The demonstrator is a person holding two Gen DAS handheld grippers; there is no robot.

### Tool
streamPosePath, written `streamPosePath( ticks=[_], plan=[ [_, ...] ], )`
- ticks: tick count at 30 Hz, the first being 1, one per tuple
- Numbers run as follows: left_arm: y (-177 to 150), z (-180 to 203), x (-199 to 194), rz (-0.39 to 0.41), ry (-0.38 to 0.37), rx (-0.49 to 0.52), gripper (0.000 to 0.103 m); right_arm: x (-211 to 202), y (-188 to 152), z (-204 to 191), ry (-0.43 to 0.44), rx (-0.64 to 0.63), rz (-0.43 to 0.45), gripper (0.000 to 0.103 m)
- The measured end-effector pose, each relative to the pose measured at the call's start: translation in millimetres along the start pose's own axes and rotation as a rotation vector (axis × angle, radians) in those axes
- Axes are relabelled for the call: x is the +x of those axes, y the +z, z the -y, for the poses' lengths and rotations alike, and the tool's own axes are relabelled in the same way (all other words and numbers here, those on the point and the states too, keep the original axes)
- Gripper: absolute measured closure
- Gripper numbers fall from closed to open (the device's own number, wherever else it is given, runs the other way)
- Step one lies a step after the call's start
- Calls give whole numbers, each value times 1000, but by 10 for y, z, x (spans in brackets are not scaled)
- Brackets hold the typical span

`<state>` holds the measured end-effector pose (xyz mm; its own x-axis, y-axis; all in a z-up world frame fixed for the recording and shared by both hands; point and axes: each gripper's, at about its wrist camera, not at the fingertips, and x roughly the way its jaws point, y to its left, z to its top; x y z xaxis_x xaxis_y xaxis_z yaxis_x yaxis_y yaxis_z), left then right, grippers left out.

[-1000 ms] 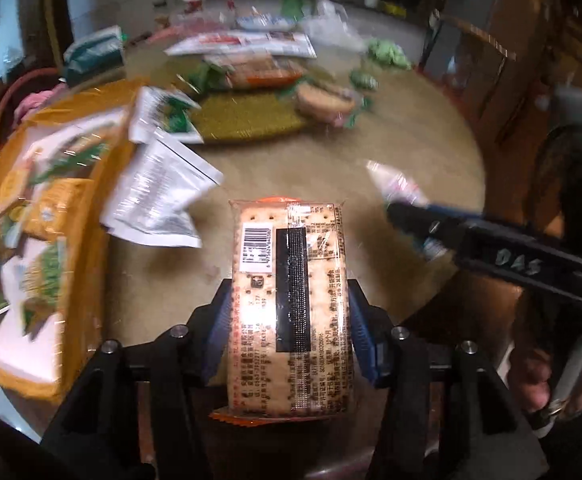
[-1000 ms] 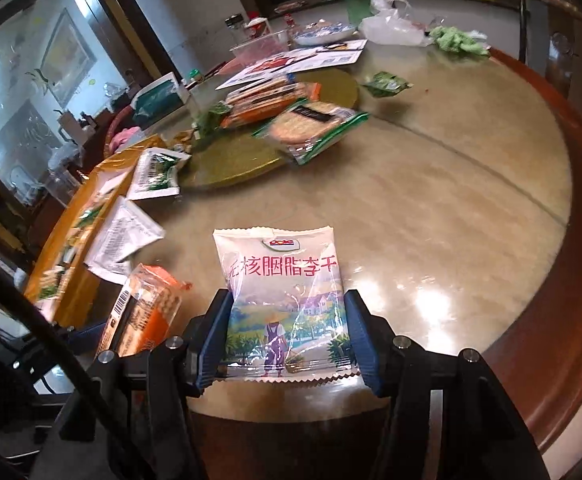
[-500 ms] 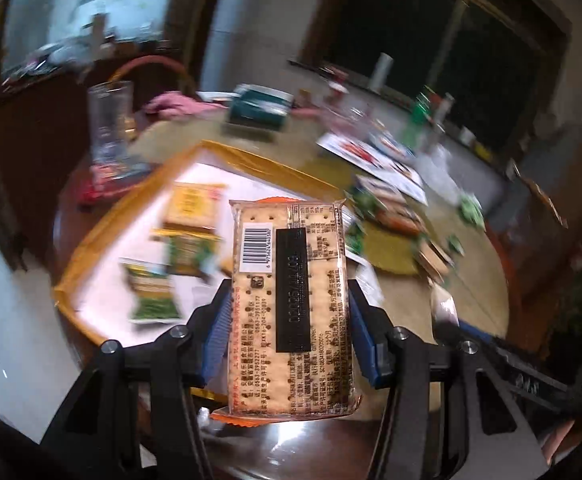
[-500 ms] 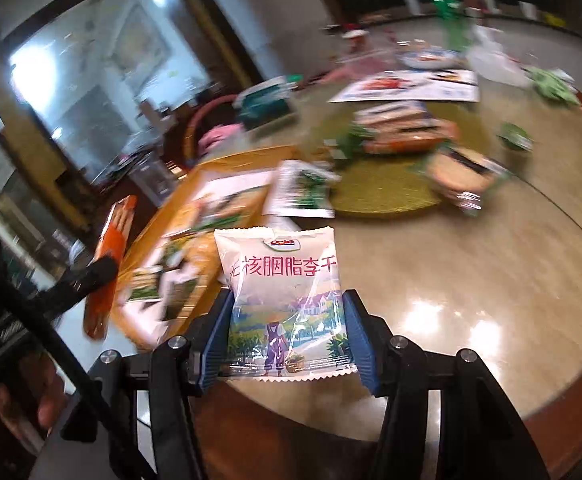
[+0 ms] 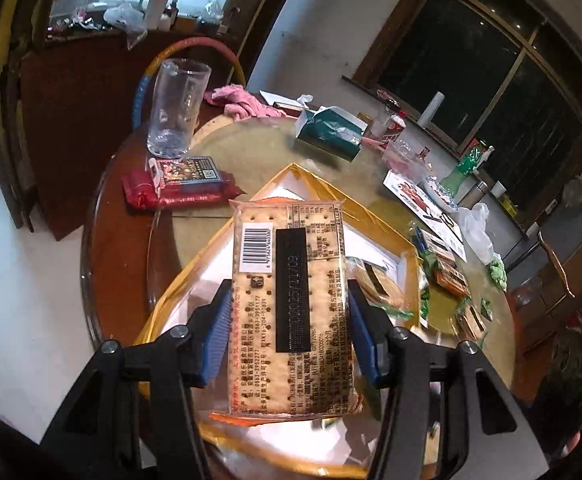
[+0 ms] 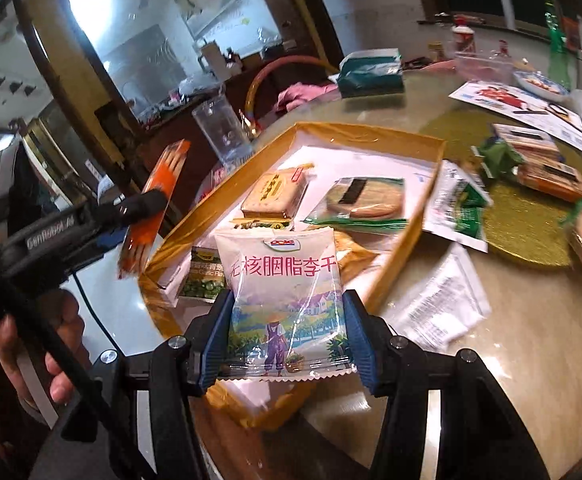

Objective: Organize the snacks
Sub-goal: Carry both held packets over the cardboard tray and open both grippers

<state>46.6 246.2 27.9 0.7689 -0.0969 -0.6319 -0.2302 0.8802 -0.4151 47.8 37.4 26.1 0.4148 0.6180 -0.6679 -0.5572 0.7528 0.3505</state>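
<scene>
Cracker pack (image 5: 291, 312) and plum pouch (image 6: 285, 300) gripped above yellow tray (image 6: 371, 132)

You're working in dim, warm indoor light: the dark window panes (image 5: 491, 92) give none, while bright panels glow at upper left in the right wrist view. Glare spots shine on the glossy round beige counter (image 6: 531, 340). Fisheye bending curves the edges, corners go black, and nearby packets smear with motion blur.

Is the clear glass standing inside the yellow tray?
No, the clear glass stands on the table beyond the yellow tray, beside a red packet.
</scene>
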Motion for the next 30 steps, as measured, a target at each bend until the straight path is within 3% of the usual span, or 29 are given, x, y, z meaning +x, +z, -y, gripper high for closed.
streamPosePath(
  ticks=[6, 15, 17, 19, 22, 23, 29, 30],
  plan=[
    [55, 3, 302, -66, 7, 32, 48, 256, 45, -64, -27, -31, -49, 49],
    [-8, 18, 664, -177, 108, 102, 47, 462, 44, -159, -75, -79, -81, 46],
    [-33, 26, 636, -163, 117, 109, 41, 469, 32, -122, -49, -54, -90, 42],
    [-41, 37, 600, -151, 123, 106, 27, 430, 18, -88, -25, -37, -82, 42],
    [-75, 66, 459, -96, 153, 101, 19, 304, 7, -53, 6, -13, -51, 36],
    [-96, 98, 392, -73, 176, 108, 19, 251, -6, -43, 12, -10, -38, 31],
    [-232, 424, 88, 21, 270, 204, 18, -77, -136, 69, 10, 14, 33, 29],
    [-260, 500, 34, 33, 274, 217, 18, -139, -173, 111, 3, 22, 44, 25]
  ],
)
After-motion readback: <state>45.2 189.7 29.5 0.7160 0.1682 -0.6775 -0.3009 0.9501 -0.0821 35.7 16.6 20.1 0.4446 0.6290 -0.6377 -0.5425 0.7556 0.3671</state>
